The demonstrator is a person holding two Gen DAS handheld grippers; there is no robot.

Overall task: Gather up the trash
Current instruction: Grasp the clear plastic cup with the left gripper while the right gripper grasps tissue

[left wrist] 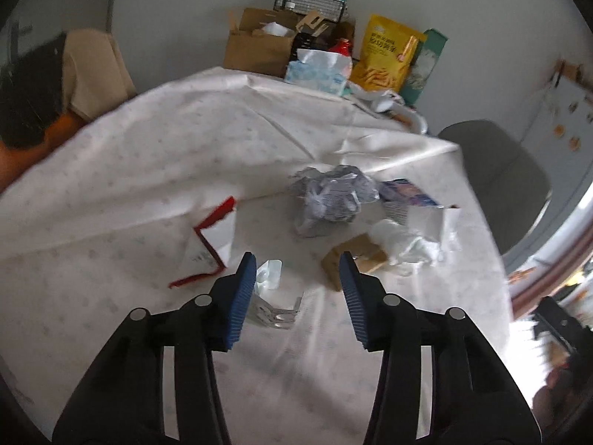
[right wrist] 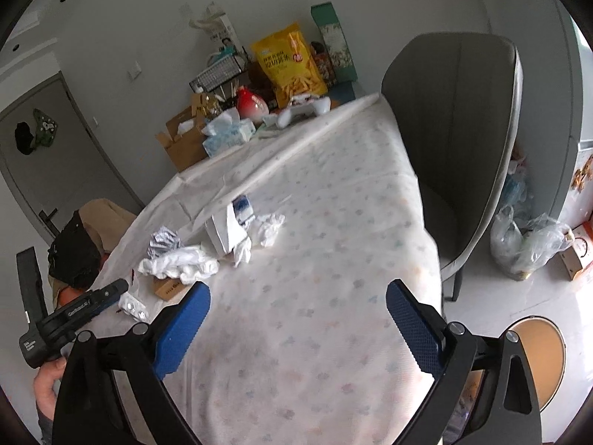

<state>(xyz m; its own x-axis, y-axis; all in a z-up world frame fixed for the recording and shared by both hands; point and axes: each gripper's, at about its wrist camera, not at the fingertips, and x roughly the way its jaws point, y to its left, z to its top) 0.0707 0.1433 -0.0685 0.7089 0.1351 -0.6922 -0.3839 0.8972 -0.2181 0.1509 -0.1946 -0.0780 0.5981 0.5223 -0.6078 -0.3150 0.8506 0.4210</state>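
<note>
Trash lies on the white tablecloth [left wrist: 148, 170]: a crumpled grey-blue plastic bag [left wrist: 326, 193], a red-edged white paper [left wrist: 215, 237], a small brown box [left wrist: 352, 259], white tissues [left wrist: 404, 244] and a torn white carton [left wrist: 433, 218]. My left gripper [left wrist: 298, 257] hangs low over a clear blister pack [left wrist: 270, 296]. The pack lies against the left pad; the right pad stands clear of it. In the right wrist view the same heap shows, with the tissues [right wrist: 178, 263] and carton [right wrist: 226, 233] at the left. My right gripper [right wrist: 298, 286] is open over bare cloth with nothing between its fingers.
At the table's far end stand a tissue box [left wrist: 318, 72], a yellow snack bag [left wrist: 385, 59] and a cardboard box [left wrist: 255, 52]. A grey chair [right wrist: 456, 129] sits at the right edge. Filled plastic bags [right wrist: 526, 241] and a round stool [right wrist: 537, 356] are on the floor.
</note>
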